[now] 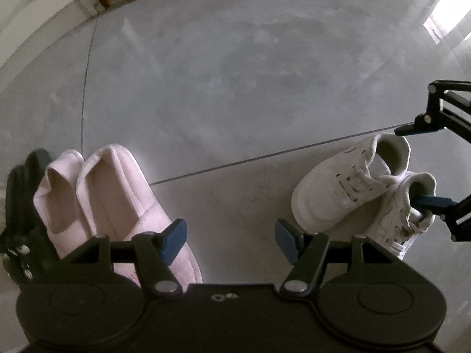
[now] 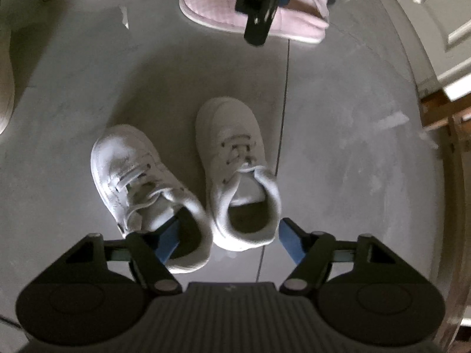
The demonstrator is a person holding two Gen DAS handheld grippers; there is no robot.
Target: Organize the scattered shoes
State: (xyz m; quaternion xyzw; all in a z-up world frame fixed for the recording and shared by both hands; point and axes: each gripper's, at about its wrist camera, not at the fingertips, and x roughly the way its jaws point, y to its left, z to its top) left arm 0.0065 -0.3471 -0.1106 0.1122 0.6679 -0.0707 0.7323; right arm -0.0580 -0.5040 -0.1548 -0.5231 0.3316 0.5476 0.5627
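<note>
The left gripper (image 1: 230,239) is matte black plastic: two round discs at the lower corners of the frame, each joined to angular link arms by silver screws, and a small pale mark at the centre of the body. Its fingers (image 1: 173,236) end in blue pads. The right gripper (image 2: 228,239) has the same black discs, link arms and silver screws, blue-padded fingers (image 2: 290,242), and a grey ribbed panel at bottom centre.
</note>
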